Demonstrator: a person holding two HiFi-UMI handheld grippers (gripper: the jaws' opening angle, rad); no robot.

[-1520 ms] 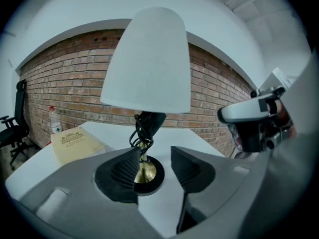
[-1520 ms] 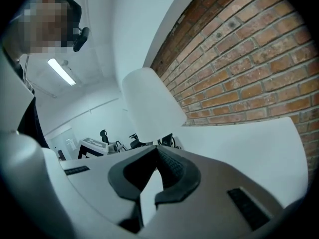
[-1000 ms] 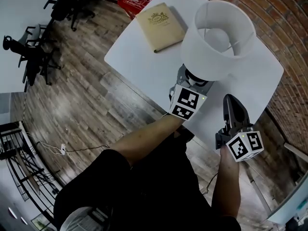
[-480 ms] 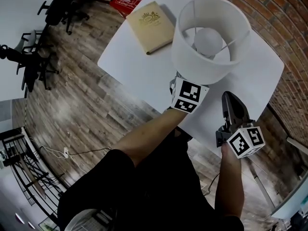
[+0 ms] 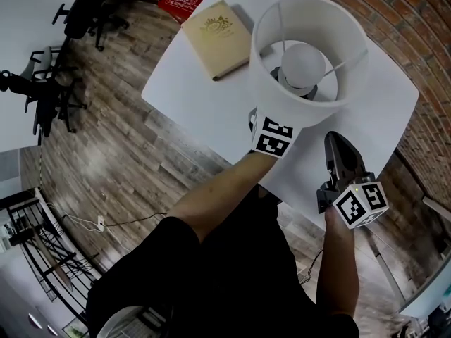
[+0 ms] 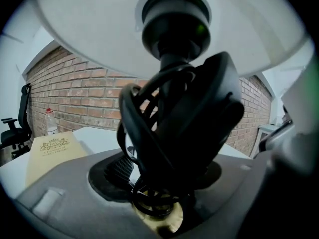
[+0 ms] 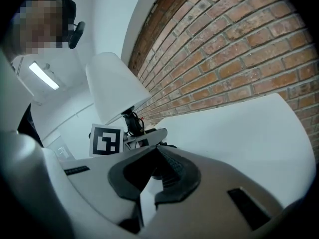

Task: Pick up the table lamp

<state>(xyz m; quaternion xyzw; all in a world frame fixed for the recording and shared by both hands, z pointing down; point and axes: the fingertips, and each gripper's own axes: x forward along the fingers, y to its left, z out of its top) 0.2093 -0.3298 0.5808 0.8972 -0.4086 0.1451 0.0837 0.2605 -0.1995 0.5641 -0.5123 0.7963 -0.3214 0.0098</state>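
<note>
A white desk stood by a brick wall, w/ a wood floor & black office chairs off to the side. A tan book lay flat on the desk, near the far edge. The table lamp was over the desk's middle, shade open to the top, w/ its round bulb showing inside. The left hand-held gripper was closed on the lamp's dark stem, low down under the shade. A black cord was wound round that stem. Couldn't tell if the lamp's foot touched the desk. The right hand-held gripper was near the desk's close edge, just beside the lamp, not touching it. Its jaws were pressed together w/ nothing between them.
</note>
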